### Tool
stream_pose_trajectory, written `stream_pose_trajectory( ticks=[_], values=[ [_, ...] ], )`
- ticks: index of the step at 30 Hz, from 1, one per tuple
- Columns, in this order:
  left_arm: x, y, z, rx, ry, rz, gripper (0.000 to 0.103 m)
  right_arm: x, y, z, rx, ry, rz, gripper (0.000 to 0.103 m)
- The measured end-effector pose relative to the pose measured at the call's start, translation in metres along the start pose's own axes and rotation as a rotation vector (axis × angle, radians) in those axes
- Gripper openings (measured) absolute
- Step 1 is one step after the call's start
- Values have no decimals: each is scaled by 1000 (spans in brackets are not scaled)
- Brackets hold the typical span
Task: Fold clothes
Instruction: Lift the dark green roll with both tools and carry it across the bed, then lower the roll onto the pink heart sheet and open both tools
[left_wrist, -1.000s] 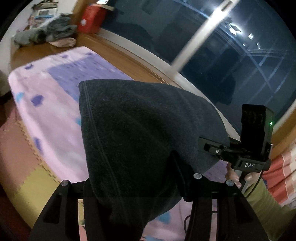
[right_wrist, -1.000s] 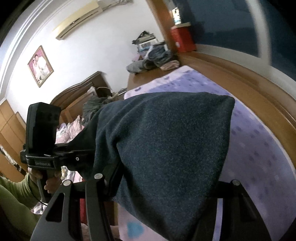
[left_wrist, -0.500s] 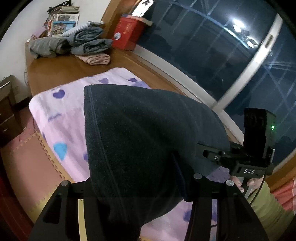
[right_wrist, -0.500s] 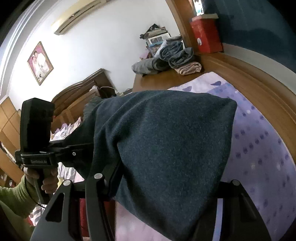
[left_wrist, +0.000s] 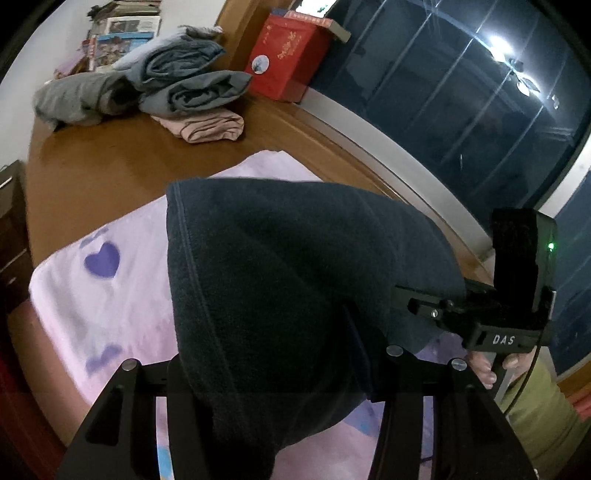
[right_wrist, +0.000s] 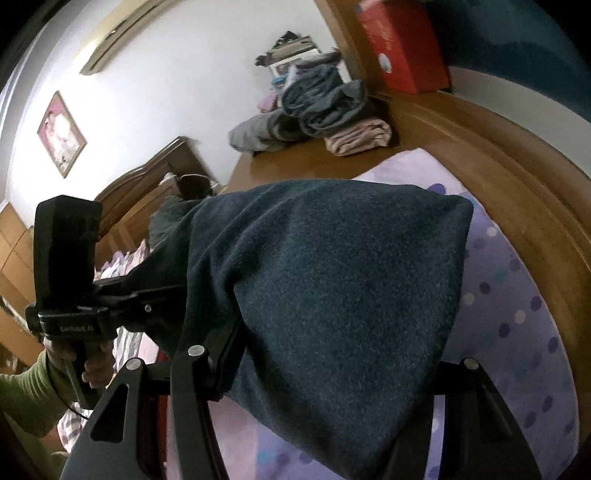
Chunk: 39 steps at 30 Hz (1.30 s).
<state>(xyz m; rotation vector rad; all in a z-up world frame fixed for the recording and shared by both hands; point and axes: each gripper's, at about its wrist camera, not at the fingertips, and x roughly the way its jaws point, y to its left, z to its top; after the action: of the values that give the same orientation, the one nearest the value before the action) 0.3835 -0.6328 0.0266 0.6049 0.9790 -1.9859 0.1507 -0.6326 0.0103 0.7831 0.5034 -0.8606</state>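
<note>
Dark garment (left_wrist: 280, 295): hanging over pink bed sheet (left_wrist: 110, 295), stitched edge leftward.
Left gripper (left_wrist: 280, 398): fingers clamping garment.
Right gripper (right_wrist: 314, 398): fingers clamping garment.

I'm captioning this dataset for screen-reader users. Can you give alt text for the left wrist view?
A dark folded garment fills the middle, draped over the left gripper and reaching to the right gripper held by a hand. Below lies a pink heart-print blanket; beyond it, folded clothes and a red box sit on a wooden ledge by a dark window.
</note>
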Motion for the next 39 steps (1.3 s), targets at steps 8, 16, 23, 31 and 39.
stream_pose_trajectory(
  ticks=[8,16,23,31,39],
  values=[
    [44,9,35,83,28,-9,52,23,-30,11,93,-40,-51,57],
    [63,8,65,172,29,-44,52,19,-34,16,154,-133,-129,57],
    [62,6,79,245,42,-105,52,4,-3,4,249,-222,-289,57],
    [102,24,76,262,145,-97,52,29,-23,-13,323,-181,-350,67],
    [65,36,77,210,86,-48,57,-19,-32,-36,280,-131,-287,76]
  ],
)
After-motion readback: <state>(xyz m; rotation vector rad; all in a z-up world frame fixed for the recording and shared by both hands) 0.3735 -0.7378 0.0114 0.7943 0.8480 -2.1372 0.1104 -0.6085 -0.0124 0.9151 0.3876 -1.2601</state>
